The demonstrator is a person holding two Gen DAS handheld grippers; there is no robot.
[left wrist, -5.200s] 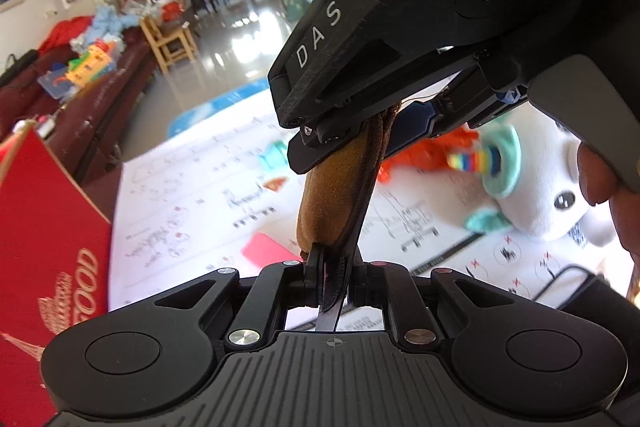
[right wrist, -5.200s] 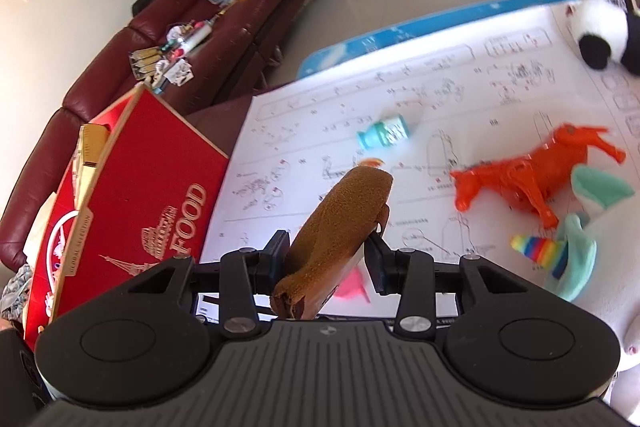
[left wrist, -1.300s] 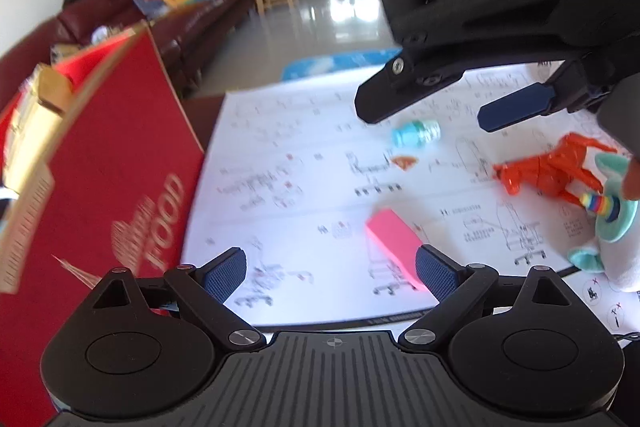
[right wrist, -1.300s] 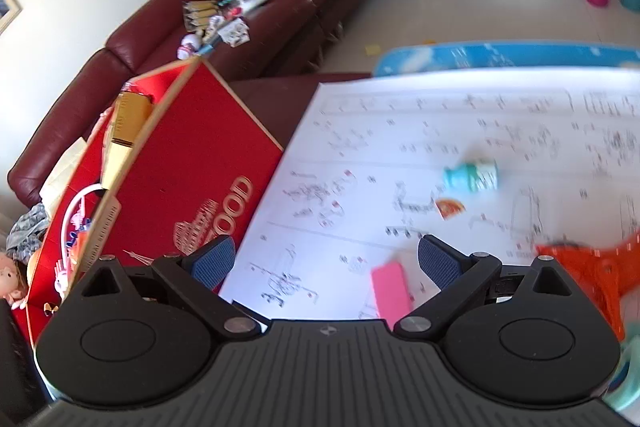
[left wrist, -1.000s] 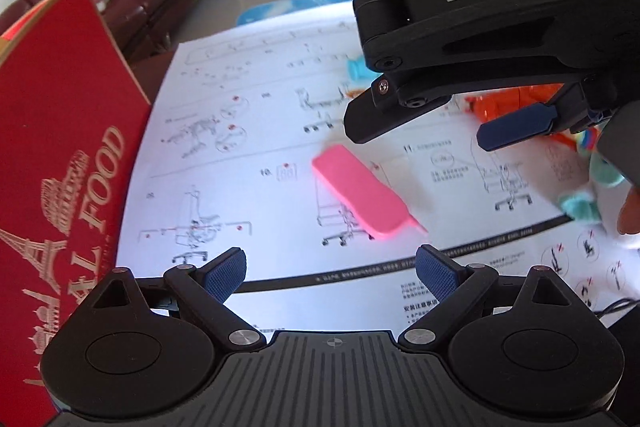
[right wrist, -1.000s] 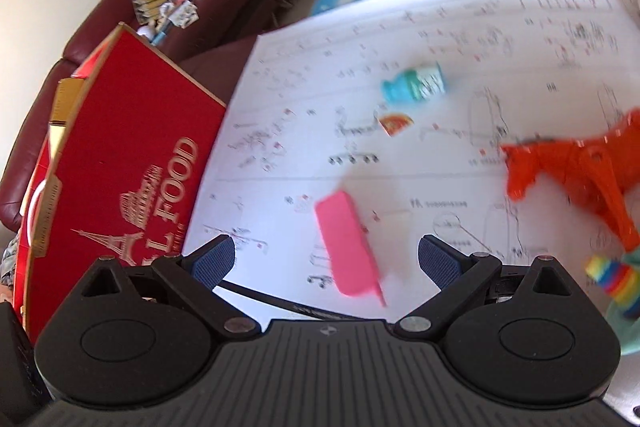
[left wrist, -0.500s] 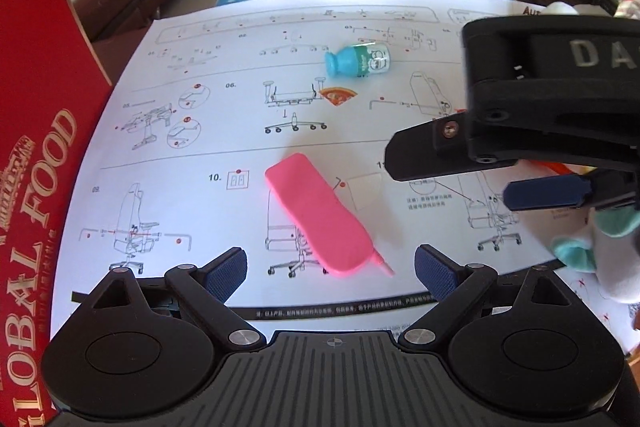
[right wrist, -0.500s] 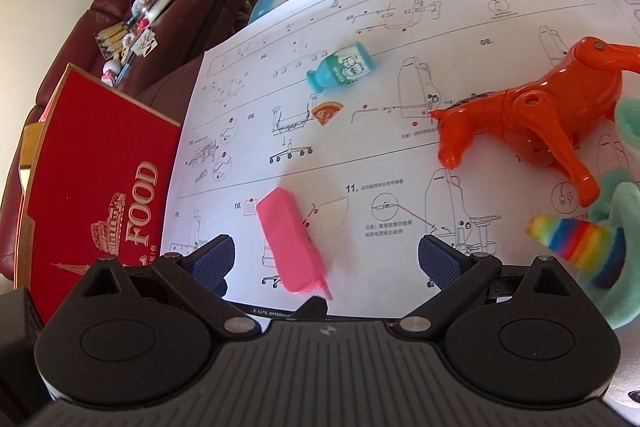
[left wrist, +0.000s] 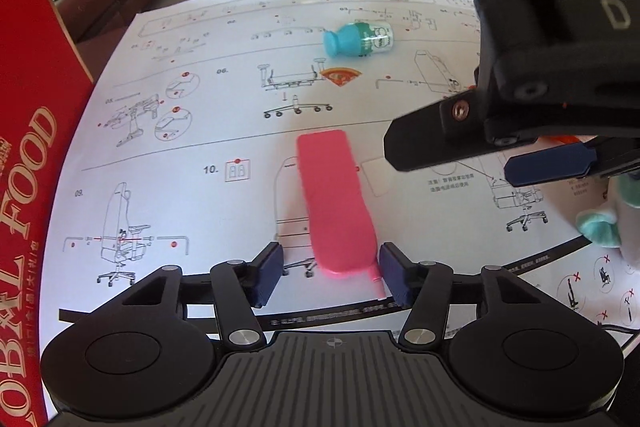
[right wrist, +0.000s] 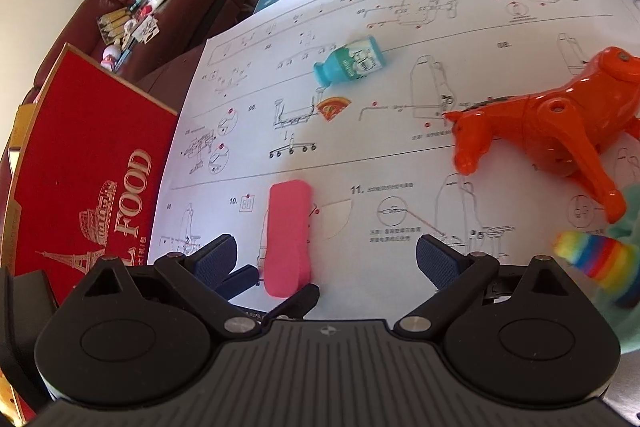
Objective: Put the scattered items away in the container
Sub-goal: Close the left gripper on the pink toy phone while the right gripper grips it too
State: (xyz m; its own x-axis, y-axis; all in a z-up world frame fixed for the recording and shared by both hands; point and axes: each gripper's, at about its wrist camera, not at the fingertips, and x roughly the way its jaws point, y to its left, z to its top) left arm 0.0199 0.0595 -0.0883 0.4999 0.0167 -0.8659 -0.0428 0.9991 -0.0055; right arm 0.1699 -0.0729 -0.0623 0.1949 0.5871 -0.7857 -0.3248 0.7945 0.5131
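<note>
Left gripper (left wrist: 330, 273) first: its jaws are closing around the near end of the flat pink rubbery slab (left wrist: 336, 203); I see the right blue pad just beside the slab's edge and the left pad still a gap away, so nothing is clamped; I cannot tell whether the right pad touches. Right gripper (right wrist: 326, 259) hangs with its jaws spread wide and nothing between them; from the left camera I see it as a black body reaching in from the right above the sheet. Going down by size: the large white instruction sheet printed with chair-assembly drawings (left wrist: 192, 147) covers the surface and carries every loose item; the tall red cardboard box with gold FOOD lettering (right wrist: 92, 163) stands at the sheet's left edge, and I take it for the container; its inside is not visible to me. On the right side of the sheet lies the glossy orange plastic horse (right wrist: 552, 123) on its flank, head toward the middle; below it sits a mint plush toy with a rainbow-striped horn (right wrist: 600, 263), cut off by the frame. The pink slab lies lengthwise near the sheet's near edge, well apart from the box. Farther back, the small teal bottle with a white label (right wrist: 348, 65) lies on its side; just below it rests a tiny orange pizza-slice piece (right wrist: 332, 109).
</note>
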